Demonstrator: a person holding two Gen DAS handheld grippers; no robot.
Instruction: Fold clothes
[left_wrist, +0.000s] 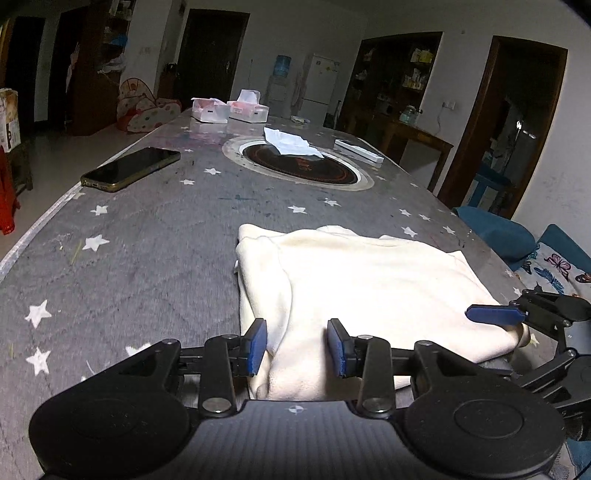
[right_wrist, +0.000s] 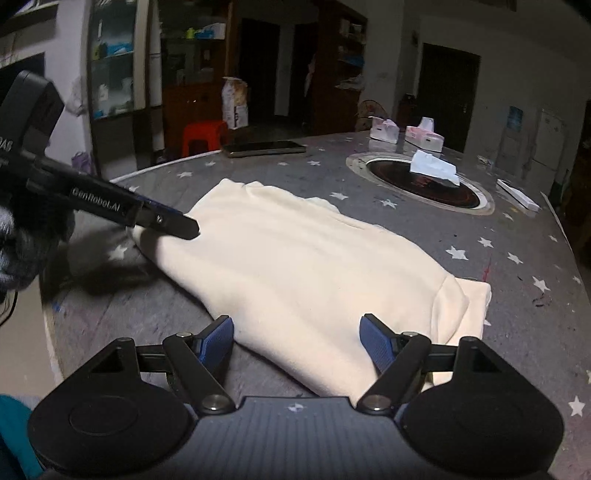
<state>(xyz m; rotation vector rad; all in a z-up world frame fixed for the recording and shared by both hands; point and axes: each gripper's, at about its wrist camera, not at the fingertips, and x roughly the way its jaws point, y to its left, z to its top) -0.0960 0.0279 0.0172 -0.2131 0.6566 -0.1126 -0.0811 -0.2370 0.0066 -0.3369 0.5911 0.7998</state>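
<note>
**Cream garment folded on the starred table, both claws open at its near edge**

On the large grey table (left_wrist: 155, 258) printed with white stars, a cream garment (left_wrist: 369, 288) lies folded into a thick, roughly rectangular bundle close to the near edge, with a layered fold running along its left side in the left wrist view. Farther along the table sits a round dark hotplate (left_wrist: 299, 166) set into the surface, with a crumpled white paper (left_wrist: 290, 142) lying on its far rim. A black phone (left_wrist: 131, 168) rests flat near the table's left edge, and two tissue boxes (left_wrist: 229, 110) stand side by side at the far end. A slim white box (left_wrist: 358, 150) lies just right of the hotplate.

The left gripper (left_wrist: 297, 347) stands open, its blue pads either side of the garment's near edge, not pinching it. The right gripper (right_wrist: 297, 345) is open too, wider, its jaws spanning the near edge of the cloth without closing on it.
</note>
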